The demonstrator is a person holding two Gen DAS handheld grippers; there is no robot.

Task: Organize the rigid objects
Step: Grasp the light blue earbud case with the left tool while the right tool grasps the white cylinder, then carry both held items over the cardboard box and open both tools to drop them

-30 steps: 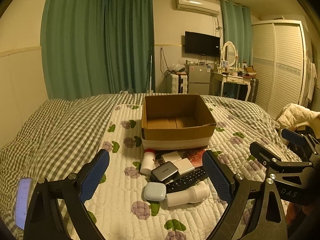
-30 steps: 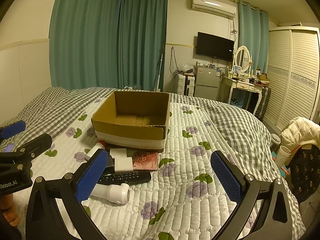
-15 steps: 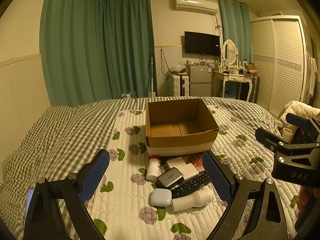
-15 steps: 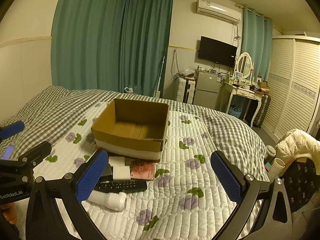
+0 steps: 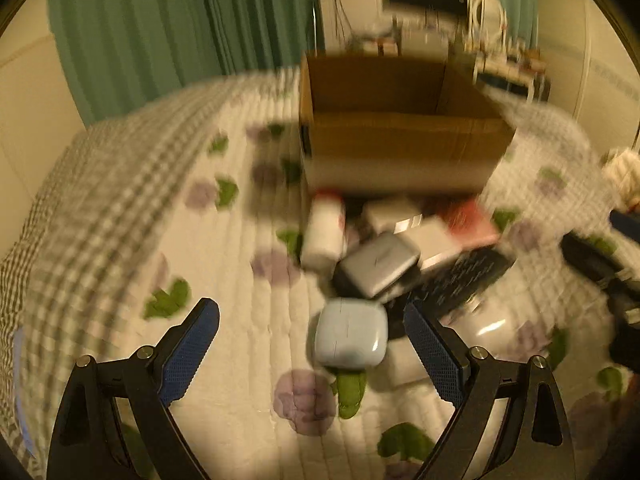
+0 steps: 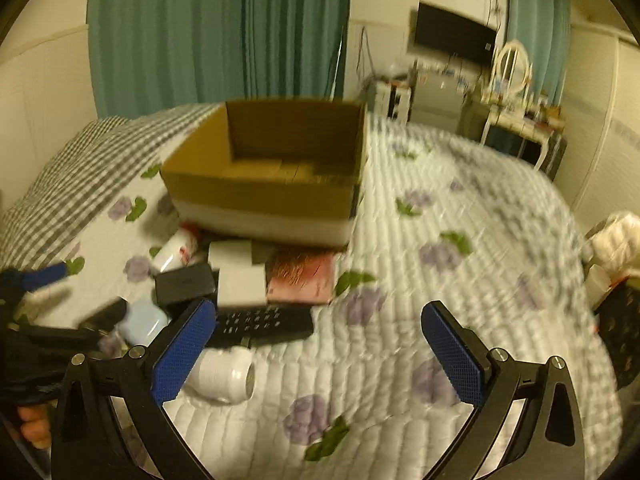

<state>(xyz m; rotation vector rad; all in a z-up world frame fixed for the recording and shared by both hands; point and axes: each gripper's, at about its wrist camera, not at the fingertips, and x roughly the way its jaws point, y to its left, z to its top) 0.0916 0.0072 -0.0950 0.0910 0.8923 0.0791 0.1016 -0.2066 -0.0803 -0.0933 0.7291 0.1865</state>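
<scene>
An open cardboard box [image 5: 400, 148] stands on the quilted bed, also in the right wrist view [image 6: 260, 196]. In front of it lies a pile: a pale blue earbud case [image 5: 350, 338], a grey charger case [image 5: 378, 268], a white bottle with a red cap [image 5: 322, 232], a black remote [image 6: 260, 324], a white cylinder [image 6: 224, 376], white boxes [image 6: 240, 280] and a pink packet [image 6: 302, 276]. My left gripper [image 5: 312, 348] is open, low over the bed, with the blue case between its fingers. My right gripper [image 6: 316, 348] is open and empty, right of the pile.
A green curtain [image 6: 220, 32] hangs behind the bed. A dresser with a mirror [image 6: 516, 112] and a wall television [image 6: 454, 38] stand at the back right. A phone [image 5: 20, 380] lies at the bed's left edge. Both views are motion-blurred.
Both grippers have dropped and moved forward toward the pile. The blue earbud case now lies between my left fingers. Both grippers stay open.
</scene>
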